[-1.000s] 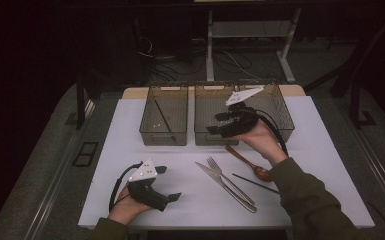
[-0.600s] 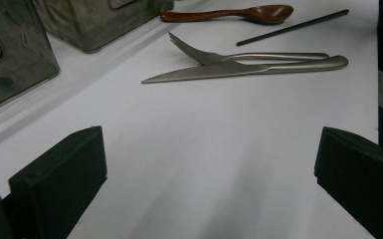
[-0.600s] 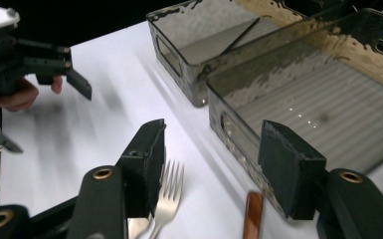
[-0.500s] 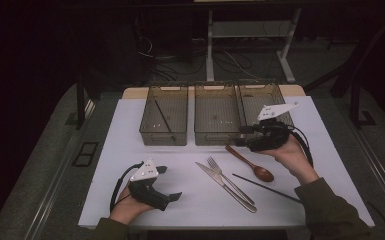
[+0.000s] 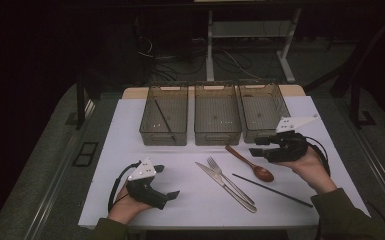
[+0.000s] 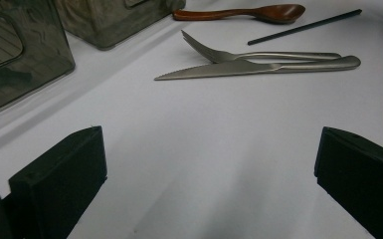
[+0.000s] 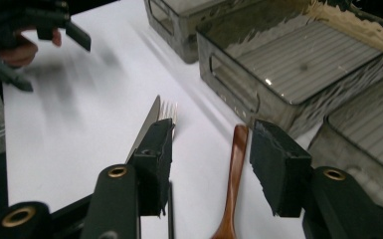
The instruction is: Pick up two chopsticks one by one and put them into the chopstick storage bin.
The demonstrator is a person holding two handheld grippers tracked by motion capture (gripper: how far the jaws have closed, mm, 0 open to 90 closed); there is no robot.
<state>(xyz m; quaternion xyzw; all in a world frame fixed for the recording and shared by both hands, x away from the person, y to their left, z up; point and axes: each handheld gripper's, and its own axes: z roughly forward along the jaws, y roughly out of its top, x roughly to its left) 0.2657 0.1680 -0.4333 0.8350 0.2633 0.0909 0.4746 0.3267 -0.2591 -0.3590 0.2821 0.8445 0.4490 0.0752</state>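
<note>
On the white table (image 5: 130, 130), the right gripper (image 5: 256, 149) is held level just above the surface, pointing toward the table's centre, with the person's right hand (image 5: 307, 165) wrapped around its body from the near side and the forearm entering from the lower right corner. Its jaws stand half apart and have just been closing; in the right gripper view the wooden spoon (image 7: 233, 179) lies on the table between and beneath them, with neither pad touching it. The spoon rests just in front of the right-hand bin (image 5: 275, 131), beside the fork (image 5: 230, 181) and knife (image 5: 220, 185). At the near left, the left gripper (image 5: 166, 181) rests low on the table, jaws wide apart with nothing between them, aimed at the cutlery.
</note>
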